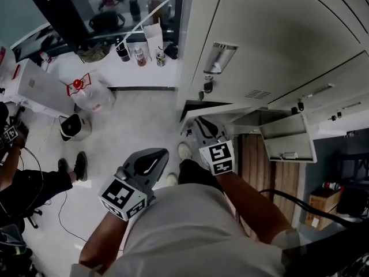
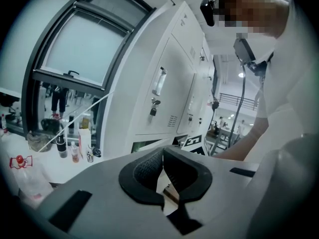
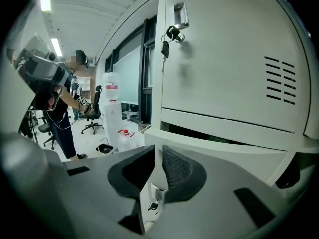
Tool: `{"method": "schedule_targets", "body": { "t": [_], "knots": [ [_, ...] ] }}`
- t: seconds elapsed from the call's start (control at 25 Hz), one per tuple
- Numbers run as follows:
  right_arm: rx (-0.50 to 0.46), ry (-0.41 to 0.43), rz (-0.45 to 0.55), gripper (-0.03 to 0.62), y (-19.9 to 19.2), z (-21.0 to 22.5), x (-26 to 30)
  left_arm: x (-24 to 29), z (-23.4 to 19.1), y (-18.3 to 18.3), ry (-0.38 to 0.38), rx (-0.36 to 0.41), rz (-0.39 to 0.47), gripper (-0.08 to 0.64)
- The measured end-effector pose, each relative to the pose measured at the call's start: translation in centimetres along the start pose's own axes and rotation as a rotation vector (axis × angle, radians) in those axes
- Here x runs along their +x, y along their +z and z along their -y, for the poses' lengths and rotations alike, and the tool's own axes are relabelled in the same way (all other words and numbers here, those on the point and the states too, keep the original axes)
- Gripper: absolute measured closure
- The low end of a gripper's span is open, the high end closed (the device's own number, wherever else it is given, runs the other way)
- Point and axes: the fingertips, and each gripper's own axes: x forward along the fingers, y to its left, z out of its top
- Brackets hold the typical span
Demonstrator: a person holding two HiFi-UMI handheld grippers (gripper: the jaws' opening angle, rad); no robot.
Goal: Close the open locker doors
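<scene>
The left gripper (image 2: pixel 162 158) has its jaws together, empty. The right gripper (image 3: pixel 154 156) has its jaws slightly apart, clamping nothing, near an ajar white metal locker door (image 3: pixel 224 156). Farther right, a second white door (image 1: pixel 288 137) hangs wide open.

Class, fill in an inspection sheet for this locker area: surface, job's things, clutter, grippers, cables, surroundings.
Surface: pale floor.
Job's things: one locker door swung open; upper locker shut, keys in its lock.
Clutter: water jug and small bin on the floor; bottles on a ledge.
Grippers: left hand-held gripper shut, empty; right hand-held gripper jaws slightly apart, gripping nothing.
Cables: thin cable across the floor at left; thicker cable by the right arm.
Surroundings: window; another person standing.
</scene>
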Motion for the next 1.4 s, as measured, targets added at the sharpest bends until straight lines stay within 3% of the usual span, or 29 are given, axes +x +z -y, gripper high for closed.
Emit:
{"method": "schedule_targets", "body": {
  "t": [0.8,1.4],
  "knots": [
    [0.033,-0.037,0.009,0.568,1.1,4.1,3.3,3.3,-3.2,1.5,-0.002,-0.006,-0.005,0.548],
    [0.039,-0.043,0.001,0.577,0.9,4.4,3.5,3.8,-4.0,1.8,-0.011,0.004,-0.014,0.548]
  ]
}}
